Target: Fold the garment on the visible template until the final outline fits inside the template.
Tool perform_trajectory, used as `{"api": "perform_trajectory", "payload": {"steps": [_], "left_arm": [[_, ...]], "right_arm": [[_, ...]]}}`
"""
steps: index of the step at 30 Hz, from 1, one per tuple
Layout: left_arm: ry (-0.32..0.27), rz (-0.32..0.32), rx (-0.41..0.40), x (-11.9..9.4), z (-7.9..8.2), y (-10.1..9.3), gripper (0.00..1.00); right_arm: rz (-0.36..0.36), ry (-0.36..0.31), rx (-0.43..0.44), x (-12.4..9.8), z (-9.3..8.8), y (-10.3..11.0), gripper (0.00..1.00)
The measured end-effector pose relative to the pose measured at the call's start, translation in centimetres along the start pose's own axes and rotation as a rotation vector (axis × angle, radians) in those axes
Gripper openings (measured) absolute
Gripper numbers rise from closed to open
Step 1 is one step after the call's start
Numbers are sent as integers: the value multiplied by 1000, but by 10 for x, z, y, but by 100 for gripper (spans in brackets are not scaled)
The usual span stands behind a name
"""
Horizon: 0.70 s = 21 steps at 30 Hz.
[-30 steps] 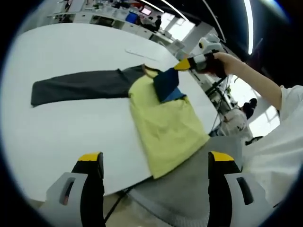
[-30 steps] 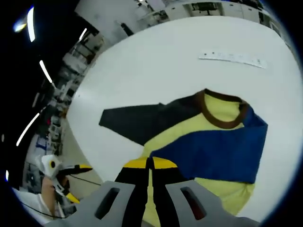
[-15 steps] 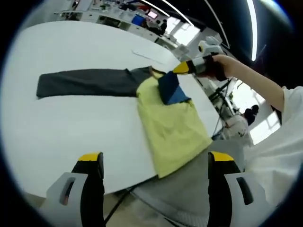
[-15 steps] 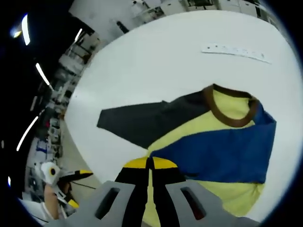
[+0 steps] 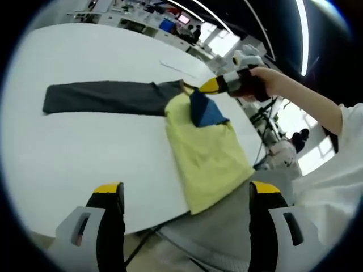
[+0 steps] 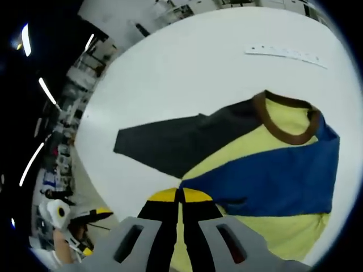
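A large round white table (image 5: pixel 85 164) carries a long-sleeved cloth shirt (image 5: pixel 207 153) with a yellow body, lying toward its right edge, hem hanging over the near rim. Its dark grey sleeve (image 5: pixel 102 97) stretches flat to the left. The blue sleeve (image 6: pixel 272 181) is folded across the yellow chest. The right gripper (image 6: pixel 179 195), jaws pressed together, clamps the blue sleeve's end. The left gripper (image 5: pixel 180 195) hangs near the table edge, jaws wide apart and empty.

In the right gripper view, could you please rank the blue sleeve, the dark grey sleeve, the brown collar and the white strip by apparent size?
1. Blue sleeve, nearest the camera.
2. Dark grey sleeve.
3 and 4. Brown collar and white strip: too alike to rank.
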<state>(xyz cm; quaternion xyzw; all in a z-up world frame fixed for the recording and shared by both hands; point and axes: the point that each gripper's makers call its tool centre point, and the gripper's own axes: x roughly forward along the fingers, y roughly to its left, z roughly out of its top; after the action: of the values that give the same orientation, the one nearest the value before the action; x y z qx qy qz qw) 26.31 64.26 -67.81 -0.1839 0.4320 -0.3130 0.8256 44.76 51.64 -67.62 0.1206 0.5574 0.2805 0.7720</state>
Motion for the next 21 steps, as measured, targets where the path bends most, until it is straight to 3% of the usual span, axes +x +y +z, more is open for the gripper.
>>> {"api": "perform_trajectory", "payload": {"steps": [21], "left_arm": [[-9, -9, -21, 1, -6, 6, 87]], "right_arm": [[-103, -167, 173, 24, -13, 14, 3]]}}
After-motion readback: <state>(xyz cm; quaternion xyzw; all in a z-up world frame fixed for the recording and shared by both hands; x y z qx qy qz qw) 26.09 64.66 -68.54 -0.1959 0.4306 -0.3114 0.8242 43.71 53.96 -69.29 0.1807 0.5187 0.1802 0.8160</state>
